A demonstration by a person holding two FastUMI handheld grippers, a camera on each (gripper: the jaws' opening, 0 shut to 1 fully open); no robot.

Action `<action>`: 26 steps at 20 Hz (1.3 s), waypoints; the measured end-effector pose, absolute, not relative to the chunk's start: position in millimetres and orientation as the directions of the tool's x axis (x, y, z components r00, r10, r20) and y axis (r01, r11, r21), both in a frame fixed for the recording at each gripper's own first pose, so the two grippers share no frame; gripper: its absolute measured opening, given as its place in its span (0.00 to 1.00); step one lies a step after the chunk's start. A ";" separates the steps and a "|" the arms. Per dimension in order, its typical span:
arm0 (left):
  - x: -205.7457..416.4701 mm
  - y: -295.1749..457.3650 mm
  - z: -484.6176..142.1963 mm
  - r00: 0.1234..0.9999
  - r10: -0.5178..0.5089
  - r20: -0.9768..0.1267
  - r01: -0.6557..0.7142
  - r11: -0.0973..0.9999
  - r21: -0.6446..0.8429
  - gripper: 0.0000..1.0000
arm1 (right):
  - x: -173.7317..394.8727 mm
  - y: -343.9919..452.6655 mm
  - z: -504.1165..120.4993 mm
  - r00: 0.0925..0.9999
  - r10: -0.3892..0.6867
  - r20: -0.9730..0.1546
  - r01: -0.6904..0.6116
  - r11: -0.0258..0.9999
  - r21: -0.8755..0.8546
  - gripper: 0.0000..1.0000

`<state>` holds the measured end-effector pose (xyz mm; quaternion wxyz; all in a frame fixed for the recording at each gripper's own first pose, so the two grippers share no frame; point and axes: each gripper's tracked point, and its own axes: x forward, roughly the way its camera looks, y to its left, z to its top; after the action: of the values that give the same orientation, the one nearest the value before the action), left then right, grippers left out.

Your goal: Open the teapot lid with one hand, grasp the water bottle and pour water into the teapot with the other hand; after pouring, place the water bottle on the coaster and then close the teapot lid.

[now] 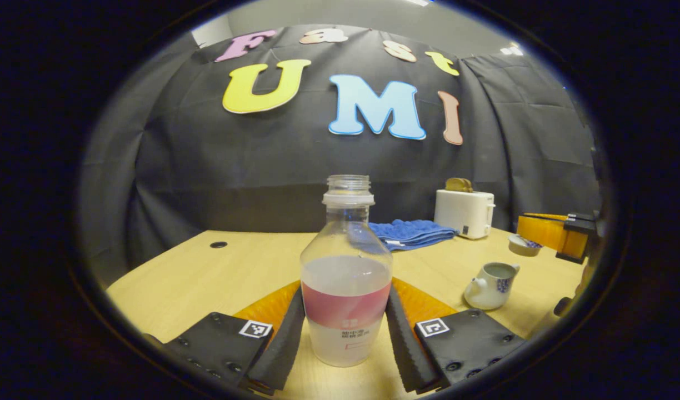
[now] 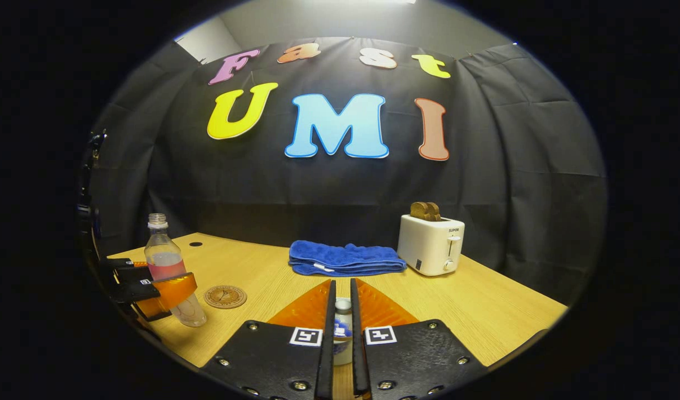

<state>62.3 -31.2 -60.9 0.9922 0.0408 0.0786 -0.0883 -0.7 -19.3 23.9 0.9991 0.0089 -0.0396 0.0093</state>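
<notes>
Left tongs (image 1: 345, 333) clasp upright water bottle (image 1: 345, 289), mouth up.

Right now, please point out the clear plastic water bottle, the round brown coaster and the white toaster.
clear plastic water bottle (image 1: 345, 278), left gripper view, body.
round brown coaster (image 2: 225, 296), right gripper view, centre.
white toaster (image 2: 429, 244), right gripper view, front.

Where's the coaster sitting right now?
In the right gripper view the coaster lies flat on the table at the left, just right of the water bottle, apart from it.
</notes>
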 end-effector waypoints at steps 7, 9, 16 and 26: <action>81.2 -42.2 -56.2 0.958 -0.197 -0.207 0.248 0.933 0.260 0.84 | -4.6 -34.7 16.4 0.998 0.006 0.066 -0.009 0.999 0.037 0.14; 87.0 -45.4 -54.9 0.960 -0.185 -0.208 0.249 0.905 0.345 0.84 | -4.7 -40.2 14.9 0.998 0.003 0.065 -0.005 0.999 0.046 0.14; 97.6 -77.3 -51.2 0.956 -0.204 -0.210 0.289 0.775 0.562 0.84 | -8.3 -69.8 8.2 0.998 -0.032 0.059 0.028 0.997 0.066 0.14; 104.5 -104.0 -54.5 0.949 -0.226 -0.221 0.315 0.626 0.713 0.84 | -12.5 -104.2 -3.1 0.997 -0.068 0.046 0.063 0.993 0.102 0.14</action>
<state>104.5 -104.0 -54.5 0.9000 0.4053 0.0548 -0.1505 -12.5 -104.2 -3.1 0.9979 0.0502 -0.0247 -0.0330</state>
